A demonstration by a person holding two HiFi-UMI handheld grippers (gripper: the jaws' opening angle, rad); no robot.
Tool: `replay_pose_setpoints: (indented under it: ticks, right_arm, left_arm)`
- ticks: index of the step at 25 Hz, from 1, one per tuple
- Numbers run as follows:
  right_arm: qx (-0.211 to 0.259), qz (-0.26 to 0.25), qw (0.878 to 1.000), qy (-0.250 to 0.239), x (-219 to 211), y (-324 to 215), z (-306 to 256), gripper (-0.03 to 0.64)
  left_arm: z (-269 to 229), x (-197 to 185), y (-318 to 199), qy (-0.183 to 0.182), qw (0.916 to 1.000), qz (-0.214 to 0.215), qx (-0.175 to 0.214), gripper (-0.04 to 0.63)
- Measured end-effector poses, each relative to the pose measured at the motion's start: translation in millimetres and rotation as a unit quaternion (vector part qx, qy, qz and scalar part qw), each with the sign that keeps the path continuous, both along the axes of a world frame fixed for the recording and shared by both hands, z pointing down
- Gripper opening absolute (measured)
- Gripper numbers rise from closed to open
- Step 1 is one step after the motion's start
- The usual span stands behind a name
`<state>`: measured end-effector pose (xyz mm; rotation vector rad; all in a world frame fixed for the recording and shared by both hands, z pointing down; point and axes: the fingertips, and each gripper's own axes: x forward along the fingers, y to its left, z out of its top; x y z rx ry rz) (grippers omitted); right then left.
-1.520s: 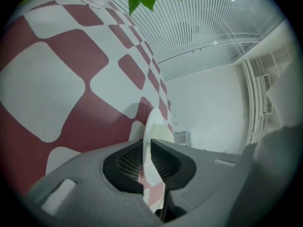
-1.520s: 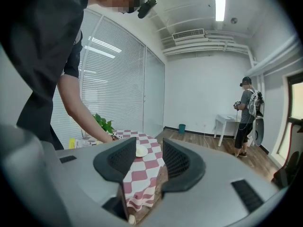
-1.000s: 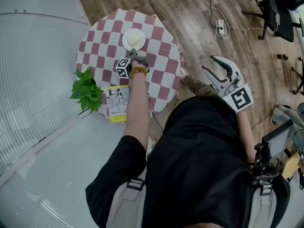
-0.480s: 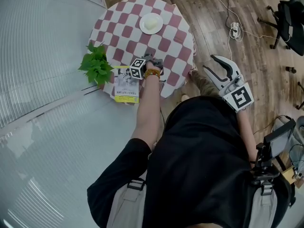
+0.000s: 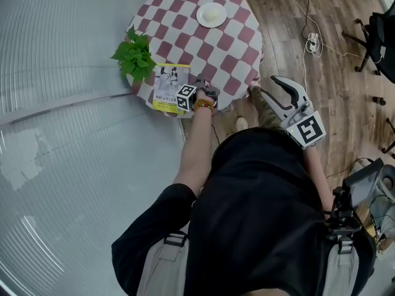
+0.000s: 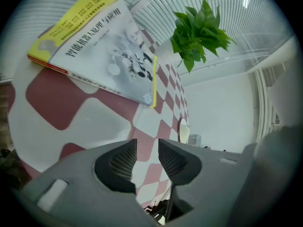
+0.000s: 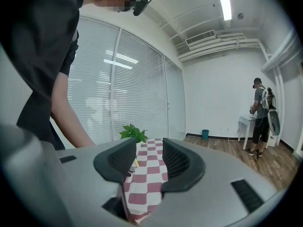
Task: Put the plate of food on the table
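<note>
Fingers (image 6: 124,161) of the left gripper (image 6: 147,148) stand a narrow gap apart with nothing between them, low over the near edge of the round checked table (image 5: 237,39), just beside the book (image 5: 168,86). Off the table's near right edge, the right gripper (image 7: 149,151) is likewise slightly parted and empty. The plate of food (image 5: 212,14) sits near the far edge, well apart from both. A leafy plant (image 5: 136,57) stands at the left edge.

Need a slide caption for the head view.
Plate of food sits on the checkered table; left hand-held gripper hovers open beside the book.
</note>
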<state>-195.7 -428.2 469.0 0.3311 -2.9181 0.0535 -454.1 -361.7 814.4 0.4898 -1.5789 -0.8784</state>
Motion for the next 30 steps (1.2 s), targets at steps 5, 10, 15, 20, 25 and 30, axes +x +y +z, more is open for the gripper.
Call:
replay_pose_setpoints:
  ticks: [5,10,15,20,25,30]
  right_arm:
    - [0.005,-0.013,1.0,0.002,0.7,35.9,-7.1,0.179]
    - [0.032,-0.034,0.999,-0.01,-1.0,71.2,-12.0,0.166]
    - [0.042,-0.027,0.999,-0.007,-0.1,81.1,-22.1,0.154]
    - [0.053,-0.027,0.998,-0.016,-8.4,96.3,-24.5,0.121]
    - [0.043,-0.06,0.997,-0.006,-28.4,113.7,-22.3,0.11]
    - [0.054,-0.079,0.995,-0.023,-50.6,130.2,-34.3,0.11]
  left_arm:
    - [-7.9,5.7,58.7,0.0,0.9993,-0.035,0.016,0.124]
    - [-25.6,14.5,94.7,-0.01,0.9983,-0.031,0.048,0.124]
    - [-68.9,24.5,98.2,-0.044,0.993,0.007,0.11,0.124]
    - [-140.9,37.2,110.8,-0.105,0.9766,0.078,0.17,0.124]
    - [-214.2,54.4,126.0,-0.221,0.9369,0.159,0.219,0.124]
    - [-290.1,65.1,133.6,-0.37,0.8617,0.232,0.258,0.124]
